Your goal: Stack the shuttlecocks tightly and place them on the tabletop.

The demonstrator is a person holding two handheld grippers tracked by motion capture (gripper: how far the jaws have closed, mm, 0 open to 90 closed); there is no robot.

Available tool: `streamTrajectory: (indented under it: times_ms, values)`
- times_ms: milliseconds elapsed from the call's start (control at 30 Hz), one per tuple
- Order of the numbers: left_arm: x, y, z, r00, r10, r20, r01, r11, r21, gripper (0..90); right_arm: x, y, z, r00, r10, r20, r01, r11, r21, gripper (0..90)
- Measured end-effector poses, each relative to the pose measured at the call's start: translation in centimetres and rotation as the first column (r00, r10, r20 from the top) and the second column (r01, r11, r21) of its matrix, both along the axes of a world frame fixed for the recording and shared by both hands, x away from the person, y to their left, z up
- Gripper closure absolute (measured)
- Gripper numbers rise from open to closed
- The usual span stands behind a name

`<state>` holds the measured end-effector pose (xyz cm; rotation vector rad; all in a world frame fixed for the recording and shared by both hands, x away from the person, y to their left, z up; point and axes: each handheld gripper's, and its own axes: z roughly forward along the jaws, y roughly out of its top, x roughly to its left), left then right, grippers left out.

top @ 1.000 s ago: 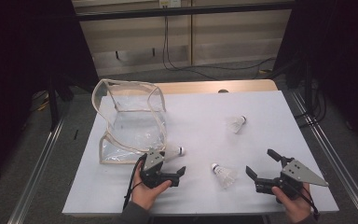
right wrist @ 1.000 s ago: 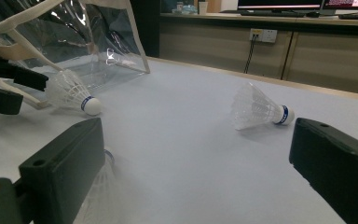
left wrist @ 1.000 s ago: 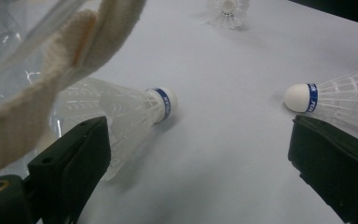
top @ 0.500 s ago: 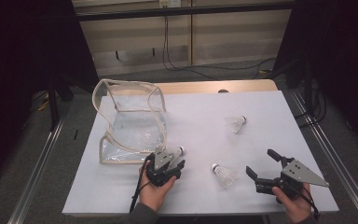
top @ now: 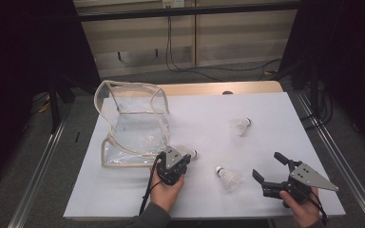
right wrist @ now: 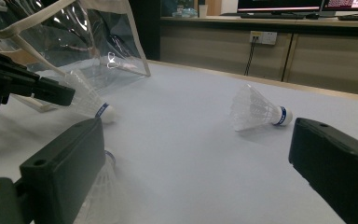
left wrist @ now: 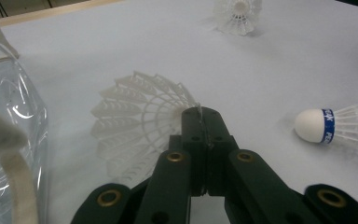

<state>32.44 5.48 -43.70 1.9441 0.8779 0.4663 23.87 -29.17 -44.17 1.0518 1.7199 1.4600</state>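
Shuttlecock (left wrist: 140, 121) pinched in left gripper (left wrist: 200, 114)

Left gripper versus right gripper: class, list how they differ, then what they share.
The left gripper has its jaws shut on the skirt of a white plastic shuttlecock; the right gripper has its jaws spread wide with nothing between them. The left gripper sits beside the clear plastic bag; the right gripper is near the white table's front right corner. Shared: both are black and hand-held.
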Motion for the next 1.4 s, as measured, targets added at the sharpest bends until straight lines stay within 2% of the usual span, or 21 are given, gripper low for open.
streamTrajectory:
  times_ms: [167,333,367,500,600,767,900,1033,1100,1200,1400]
  values:
    - [0.5,-0.5,0.5,1.0000,-0.001,0.009,0.002,0.9999,-0.013,89.3,0.0,0.1,0.0,1.0000,0.004,-0.004,-0.004,1.000,0.002,3.0]
    - [1.2,-1.5,0.6,0.9999,0.006,0.012,-0.006,1.0000,-0.001,86.2,0.0,0.1,0.0,1.0000,0.007,-0.003,-0.007,1.000,0.002,3.0]
    - [1.3,-1.5,0.7,0.9999,-0.002,0.010,0.002,0.9999,0.013,86.2,0.0,0.1,0.0,1.0000,0.005,-0.004,-0.005,1.000,0.000,3.0]
    - [1.7,-2.1,0.6,0.9997,0.017,0.015,-0.017,0.9998,0.000,86.2,0.0,0.1,0.0,1.0000,0.008,-0.003,-0.008,1.000,0.000,3.0]
    - [1.7,-2.6,0.5,0.9993,0.032,0.021,-0.032,0.9995,0.000,84.3,0.0,0.1,0.0,1.0000,0.009,-0.004,-0.009,1.000,0.000,3.0]
    - [1.7,-3.3,0.4,0.9995,0.019,0.024,-0.019,0.9998,0.006,84.1,0.0,0.1,0.0,0.9999,0.010,-0.004,-0.010,1.000,0.001,3.0]
    - [1.9,-3.8,0.4,0.9986,0.029,0.045,-0.028,0.9994,-0.021,84.6,0.0,0.1,0.0,0.9999,0.010,-0.003,-0.010,1.000,0.005,3.1]
    - [2.0,-4.0,0.4,0.9977,0.025,0.064,-0.023,0.9995,-0.023,85.0,0.0,0.0,0.0,0.9999,0.010,-0.003,-0.010,1.000,0.005,3.1]
    - [2.2,-4.4,0.3,0.9969,0.026,0.074,-0.022,0.9985,-0.049,85.3,0.0,0.1,0.0,0.9999,0.012,-0.003,-0.012,1.000,0.006,3.1]
    - [2.5,-4.8,0.2,0.9981,0.024,0.056,-0.020,0.9972,-0.072,85.7,0.0,0.1,0.0,0.9999,0.012,-0.005,-0.012,1.000,0.005,3.1]
    - [3.2,-5.5,0.3,0.9978,0.039,0.053,-0.035,0.9963,-0.079,87.4,0.1,0.0,0.0,0.9999,0.012,-0.002,-0.012,1.000,0.006,3.1]
